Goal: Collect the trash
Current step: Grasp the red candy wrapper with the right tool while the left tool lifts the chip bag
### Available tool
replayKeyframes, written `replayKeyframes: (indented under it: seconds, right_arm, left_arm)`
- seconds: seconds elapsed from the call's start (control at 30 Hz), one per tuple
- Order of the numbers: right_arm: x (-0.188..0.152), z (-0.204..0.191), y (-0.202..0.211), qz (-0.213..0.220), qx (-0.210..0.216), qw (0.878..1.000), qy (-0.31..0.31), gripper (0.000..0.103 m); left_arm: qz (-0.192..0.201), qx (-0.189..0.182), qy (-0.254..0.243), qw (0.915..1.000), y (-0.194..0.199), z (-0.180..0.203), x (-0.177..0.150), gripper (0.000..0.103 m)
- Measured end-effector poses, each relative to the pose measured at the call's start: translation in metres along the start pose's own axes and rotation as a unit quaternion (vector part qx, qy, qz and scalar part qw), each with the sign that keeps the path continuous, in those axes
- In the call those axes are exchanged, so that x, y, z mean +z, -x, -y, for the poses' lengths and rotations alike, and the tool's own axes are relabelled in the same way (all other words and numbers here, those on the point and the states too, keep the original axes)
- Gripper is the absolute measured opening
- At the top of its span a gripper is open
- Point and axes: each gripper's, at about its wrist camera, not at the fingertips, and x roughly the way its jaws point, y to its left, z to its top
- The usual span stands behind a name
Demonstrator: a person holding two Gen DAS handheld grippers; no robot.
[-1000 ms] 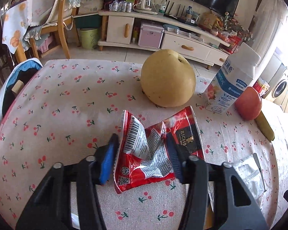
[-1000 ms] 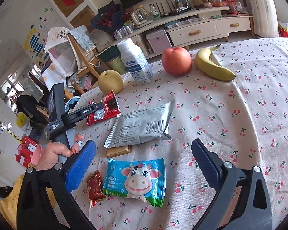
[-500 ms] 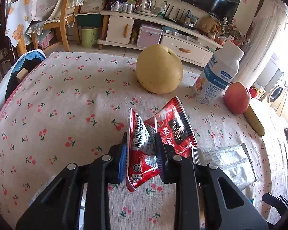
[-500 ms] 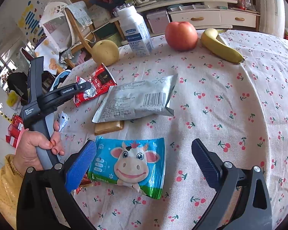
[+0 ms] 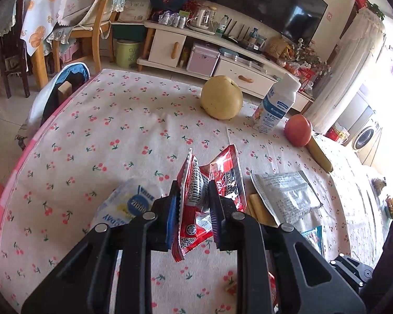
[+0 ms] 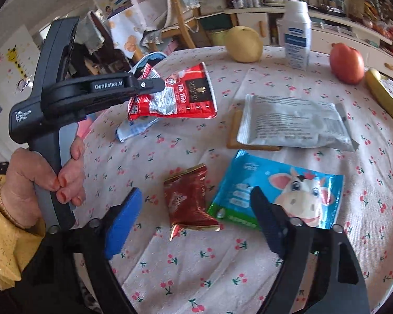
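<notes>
Left wrist view: the left gripper (image 5: 192, 204) is clenched on the red snack wrapper (image 5: 207, 196), pinching its crumpled middle, the barcode flap standing up between the pads; a clear blue-printed wrapper (image 5: 128, 206) lies on the tabletop (image 5: 104, 136) just beside the left finger; the silver pouch (image 5: 283, 196) lies to the right, over a tan biscuit (image 5: 256, 206); the pear (image 5: 221, 96), milk bottle (image 5: 275, 104) and apple (image 5: 298, 129) stand further off.

Right wrist view: the red snack wrapper hangs clear of the tabletop from the left gripper; the right gripper (image 6: 194, 217) is released, its jaws having just been narrowing, with the dark red candy wrapper (image 6: 190, 198) lying between them, not yet pressed; the blue cow packet (image 6: 283, 193) touches the right finger's side.

Risks, as a judgement: the thin foil may slip from the left grip if swung fast; the right jaws could catch the cow packet's corner along with the candy wrapper, or slide over the flat foil and close empty.
</notes>
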Motion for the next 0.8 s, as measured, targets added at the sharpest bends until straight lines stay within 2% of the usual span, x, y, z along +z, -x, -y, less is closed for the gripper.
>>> replayKeyframes:
  seconds: [0.1,0.2,0.33,0.47,0.8]
  right_arm:
    - [-0.006,-0.019,-0.012,-0.012,-0.026,0.999,0.046,0.072]
    - [-0.011,-0.029,-0.02,-0.015,-0.046,0.995,0.082,0.061]
    - [-0.013,-0.031,-0.031,-0.018,-0.059,0.993,0.098,0.059]
    - [-0.012,-0.03,-0.033,-0.013,-0.072,0.992,0.101,0.049]
    - [-0.018,-0.039,-0.037,-0.002,-0.118,0.984,0.13,0.047]
  left_arm:
    - [0.002,-0.002,0.009,1.0,0.017,-0.011,-0.008,0.023]
    - [0.006,-0.002,0.017,0.9998,0.035,-0.023,-0.015,0.023]
    - [0.014,-0.004,0.033,0.9993,0.056,-0.036,-0.023,0.023]
    - [0.027,-0.005,0.042,0.9987,0.072,-0.047,-0.029,0.023]
    - [0.049,-0.023,0.066,0.9964,0.093,-0.074,-0.039,0.023]
